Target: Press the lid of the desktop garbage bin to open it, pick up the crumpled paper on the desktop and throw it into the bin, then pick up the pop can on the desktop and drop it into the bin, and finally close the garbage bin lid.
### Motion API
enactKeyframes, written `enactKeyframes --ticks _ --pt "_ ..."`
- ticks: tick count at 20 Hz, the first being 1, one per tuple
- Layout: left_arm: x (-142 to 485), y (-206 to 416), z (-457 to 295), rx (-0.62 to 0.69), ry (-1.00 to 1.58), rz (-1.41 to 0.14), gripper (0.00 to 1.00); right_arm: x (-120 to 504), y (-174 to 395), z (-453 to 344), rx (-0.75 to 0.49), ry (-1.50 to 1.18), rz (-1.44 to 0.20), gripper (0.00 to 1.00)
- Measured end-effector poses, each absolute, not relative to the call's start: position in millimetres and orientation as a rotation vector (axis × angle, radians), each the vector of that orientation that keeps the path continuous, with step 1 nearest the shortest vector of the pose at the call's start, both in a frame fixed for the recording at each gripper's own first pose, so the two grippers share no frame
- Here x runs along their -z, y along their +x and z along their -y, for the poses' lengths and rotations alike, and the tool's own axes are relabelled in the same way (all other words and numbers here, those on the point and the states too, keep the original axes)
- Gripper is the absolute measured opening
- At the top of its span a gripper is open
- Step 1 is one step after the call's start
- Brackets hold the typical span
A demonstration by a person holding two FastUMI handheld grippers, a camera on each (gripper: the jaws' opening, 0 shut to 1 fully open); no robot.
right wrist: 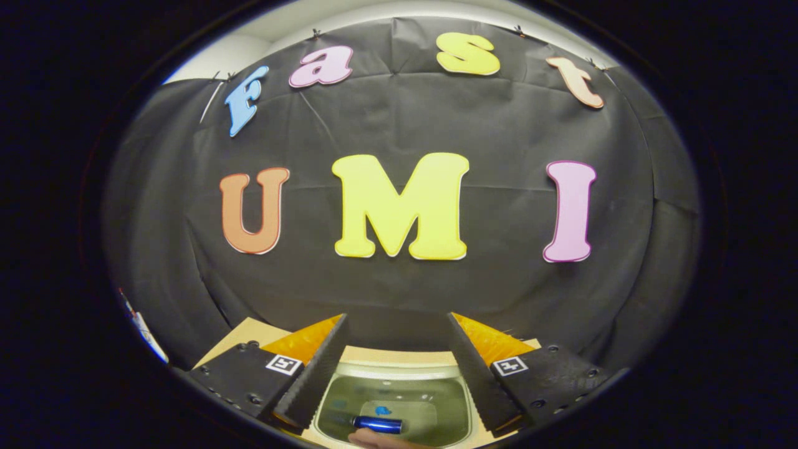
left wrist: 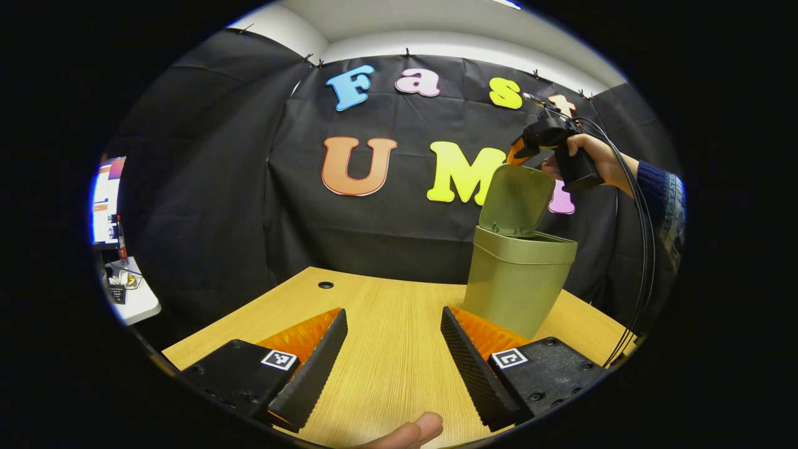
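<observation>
The light wooden desk (left wrist: 386, 349) is bare around the olive-green plastic bin (left wrist: 517, 284), whose flip lid (left wrist: 516, 199) stands up so things can drop in. The right tool (right wrist: 396, 368) hovers over the opening with its fingers spread and empty, probably because the shiny blue pop can (right wrist: 377, 424) already lies at the bottom. The left tool (left wrist: 393, 368) waits low over the desk, fingers apart too.

bin (right wrist: 393, 399) cut off by bottom edge, crumpled paper inside too dim to tell
</observation>
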State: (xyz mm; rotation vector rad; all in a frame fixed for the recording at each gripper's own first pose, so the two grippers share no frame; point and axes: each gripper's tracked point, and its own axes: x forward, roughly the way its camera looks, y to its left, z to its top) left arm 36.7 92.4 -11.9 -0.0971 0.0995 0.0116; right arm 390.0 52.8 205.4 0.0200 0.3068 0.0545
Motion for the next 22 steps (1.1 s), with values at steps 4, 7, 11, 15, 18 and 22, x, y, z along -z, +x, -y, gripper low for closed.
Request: enactKeyframes --ticks 4,7,11,15,18,22 --pt "11 36 -93 -0.018 -0.104 -0.102 0.97 -183 372 -51 -0.054 0.019 -0.335 0.95" --pt "7 31 -90 -0.017 -0.095 -0.102 0.97 -168 360 -51 -0.059 0.026 -0.354 0.97" --pt "3 28 -87 -0.015 -0.078 -0.084 0.97 -145 350 -46 -0.050 0.037 -0.375 0.95" --pt "2 27 -87 -0.020 -0.074 -0.083 0.97 -113 344 -45 -0.054 0.033 -0.411 0.95" --pt "4 29 -89 -0.023 -0.080 -0.090 0.97 -92 343 -47 -0.069 0.042 -0.432 0.95" --pt "5 28 -92 -0.028 -0.084 -0.096 0.97 -65 343 -46 -0.069 0.040 -0.461 0.94"
